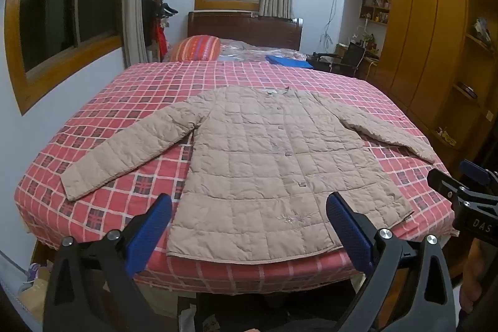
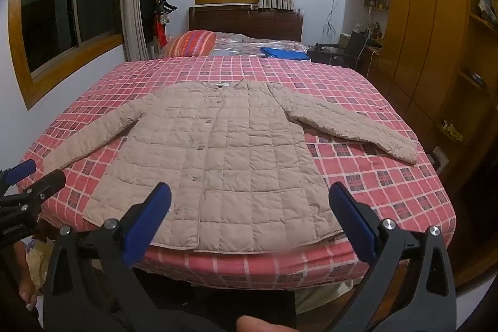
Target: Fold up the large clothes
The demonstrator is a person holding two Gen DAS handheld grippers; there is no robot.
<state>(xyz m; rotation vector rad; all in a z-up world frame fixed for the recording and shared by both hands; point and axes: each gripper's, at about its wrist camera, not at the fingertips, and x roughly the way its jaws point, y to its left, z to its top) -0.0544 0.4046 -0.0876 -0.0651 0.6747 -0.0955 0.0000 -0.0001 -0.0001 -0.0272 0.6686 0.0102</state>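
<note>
With both grippers, left and right, gaping wide off the bed's near edge, pinch each sleeve cuff of the jacket first, folding inward.

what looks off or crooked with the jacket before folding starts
Nothing much stands out. The beige quilted jacket lies flat, buttoned, sleeves spread on the checked bedspread; its hem just overhangs the near bed edge. Both grippers hover with jaws open, touching nothing.
</note>
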